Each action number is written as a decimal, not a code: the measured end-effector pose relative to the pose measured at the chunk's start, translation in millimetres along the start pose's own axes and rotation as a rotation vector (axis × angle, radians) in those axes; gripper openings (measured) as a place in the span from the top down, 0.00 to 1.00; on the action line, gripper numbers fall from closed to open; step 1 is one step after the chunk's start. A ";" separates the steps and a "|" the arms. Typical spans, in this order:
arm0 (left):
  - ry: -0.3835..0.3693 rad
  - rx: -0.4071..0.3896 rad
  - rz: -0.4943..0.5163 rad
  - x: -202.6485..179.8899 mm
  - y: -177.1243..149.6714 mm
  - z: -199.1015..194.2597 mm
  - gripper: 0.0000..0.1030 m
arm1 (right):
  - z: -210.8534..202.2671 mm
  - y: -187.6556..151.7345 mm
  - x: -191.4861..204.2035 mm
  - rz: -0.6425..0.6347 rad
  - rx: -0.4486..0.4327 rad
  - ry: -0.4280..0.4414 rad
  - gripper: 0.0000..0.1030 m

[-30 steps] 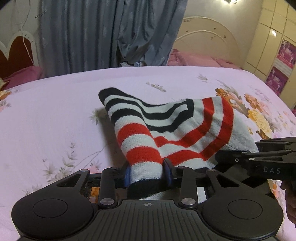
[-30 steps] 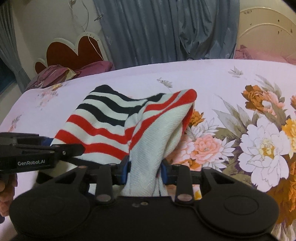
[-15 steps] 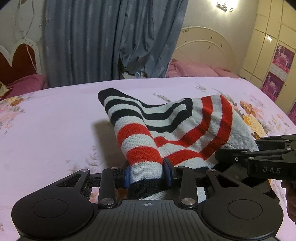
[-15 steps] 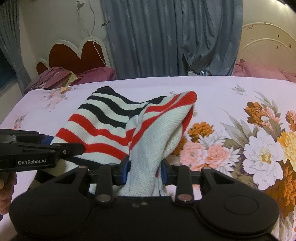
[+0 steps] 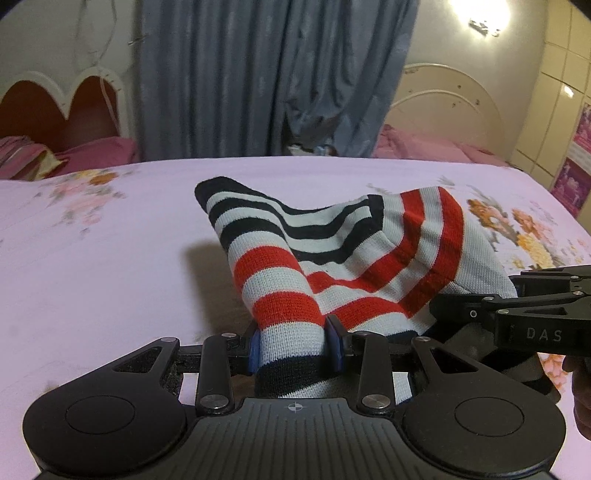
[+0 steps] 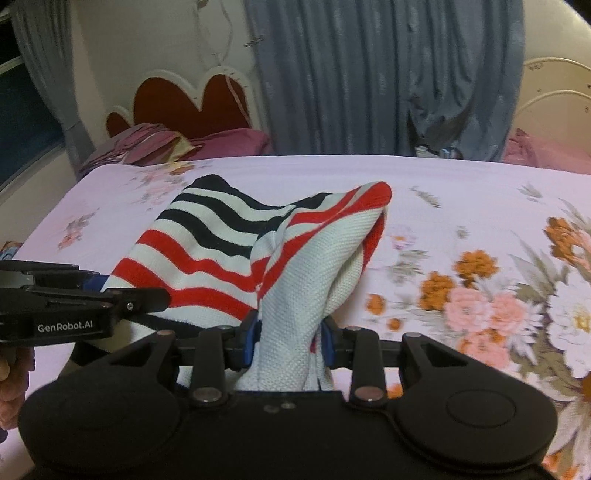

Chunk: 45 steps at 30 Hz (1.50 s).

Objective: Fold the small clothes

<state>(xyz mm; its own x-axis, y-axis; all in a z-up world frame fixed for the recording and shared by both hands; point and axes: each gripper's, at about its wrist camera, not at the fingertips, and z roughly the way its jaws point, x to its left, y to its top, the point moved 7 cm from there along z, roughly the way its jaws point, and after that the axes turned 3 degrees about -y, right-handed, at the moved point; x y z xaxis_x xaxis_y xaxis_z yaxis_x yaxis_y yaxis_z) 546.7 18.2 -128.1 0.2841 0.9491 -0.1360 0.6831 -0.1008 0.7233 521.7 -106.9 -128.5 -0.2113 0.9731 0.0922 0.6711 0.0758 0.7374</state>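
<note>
left tongs point(image 5: 293, 345) pinching striped garment point(image 5: 343, 251) hem | right tongs point(image 6: 288, 341) pinching other corner | advice: keep both corners level, lay evenly onto bed point(image 5: 92, 258)

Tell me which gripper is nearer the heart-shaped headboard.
Left. The left gripper holds the striped garment on the side toward the heart-shaped headboard; the right gripper grips the opposite side.

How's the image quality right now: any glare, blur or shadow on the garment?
Left wrist view: wall lamp flares top right; striped garment sharp, casting a soft shadow leftward on the bedsheet. Right wrist view: sheet's flowers smeared at right, garment clear; fisheye bends both.
</note>
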 end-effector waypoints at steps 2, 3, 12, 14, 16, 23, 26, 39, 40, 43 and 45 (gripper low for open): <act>0.010 0.001 -0.006 10.9 -3.8 -3.0 0.66 | 5.3 -1.0 13.5 -0.005 0.003 0.013 0.69; 0.015 0.002 -0.010 17.5 -5.5 -4.4 0.66 | 7.5 -1.3 19.1 -0.006 0.004 0.018 0.69; 0.035 0.021 -0.012 65.6 -17.6 -6.7 0.66 | 29.8 -4.0 59.9 0.006 0.020 0.054 0.69; 0.031 0.028 -0.015 75.8 -20.7 -3.5 0.66 | 34.8 -6.0 66.4 0.008 0.023 0.056 0.69; 0.027 0.036 -0.021 84.9 -25.5 2.5 0.66 | 40.3 -9.3 71.3 0.009 0.028 0.056 0.69; 0.001 0.046 -0.070 107.9 -55.9 24.3 0.50 | 79.3 -40.8 46.0 0.128 0.080 0.031 0.62; -0.006 0.049 -0.039 107.1 -53.8 24.6 0.50 | 78.5 -44.4 34.8 0.218 0.078 0.059 0.60; -0.113 0.075 0.146 72.5 -46.3 25.0 0.74 | 59.6 -10.8 55.5 -0.058 0.083 -0.057 0.74; -0.118 0.059 0.126 71.3 -48.5 26.4 0.74 | 70.0 -21.6 55.8 -0.098 0.136 -0.092 0.75; -0.158 0.049 0.023 82.4 -49.1 26.6 0.74 | 74.8 -31.2 48.2 -0.069 0.123 -0.105 0.73; -0.147 0.044 0.029 81.2 -48.2 19.0 0.74 | 72.5 -29.6 46.5 -0.028 0.138 -0.124 0.69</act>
<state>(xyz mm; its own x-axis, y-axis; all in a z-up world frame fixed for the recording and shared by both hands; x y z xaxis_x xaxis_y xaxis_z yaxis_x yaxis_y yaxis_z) 549.6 94.5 -186.8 0.3972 0.8920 -0.2160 0.7015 -0.1434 0.6981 543.6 -48.2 -194.5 -0.1475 0.9889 -0.0166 0.7591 0.1240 0.6391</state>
